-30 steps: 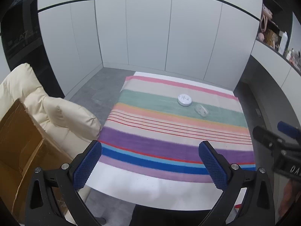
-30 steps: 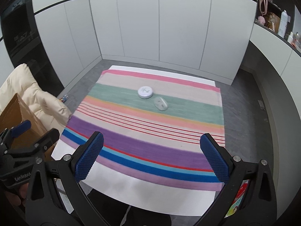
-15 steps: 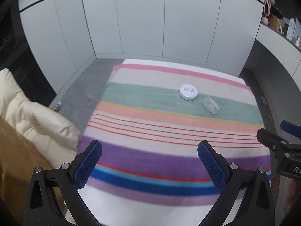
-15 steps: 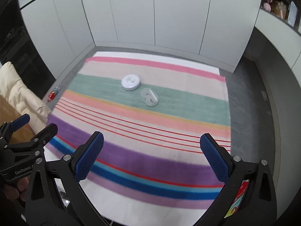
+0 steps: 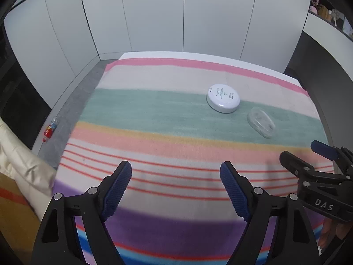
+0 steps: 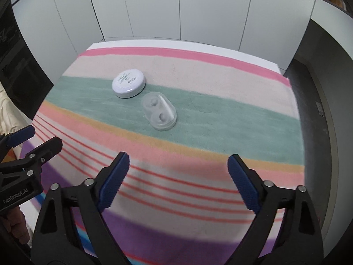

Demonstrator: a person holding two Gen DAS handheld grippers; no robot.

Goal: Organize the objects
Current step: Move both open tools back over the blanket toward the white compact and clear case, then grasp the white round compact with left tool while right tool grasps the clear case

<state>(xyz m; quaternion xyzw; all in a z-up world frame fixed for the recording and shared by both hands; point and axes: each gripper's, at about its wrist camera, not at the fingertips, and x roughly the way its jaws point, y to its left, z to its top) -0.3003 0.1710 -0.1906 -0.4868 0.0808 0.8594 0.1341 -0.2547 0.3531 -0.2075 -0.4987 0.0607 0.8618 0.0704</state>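
A round white case [image 5: 223, 98] [image 6: 128, 83] lies on the green stripe of a striped cloth [image 5: 176, 132] [image 6: 220, 119]. Beside it lies a clear oval case [image 5: 261, 122] [image 6: 159, 110] with two round wells. My left gripper [image 5: 175, 186] hangs over the red-lined stripes, well short of both cases, its jaws closing with nothing between them. My right gripper [image 6: 178, 177] hovers over the near stripes, below the clear case in its view, jaws also closing on nothing. Each gripper shows at the edge of the other's view.
White cabinet doors [image 5: 176, 15] stand behind the table. A cream cushion [image 5: 19, 165] and a brown box [image 5: 11, 212] sit off the table's left side. A small bottle [image 5: 50, 129] lies on the grey floor. A shelf with items [image 5: 326, 11] runs along the right.
Both grippers have come down and forward over the cloth, so the two cases look larger and nearer. Both pairs of jaws have narrowed, the left more than the right.
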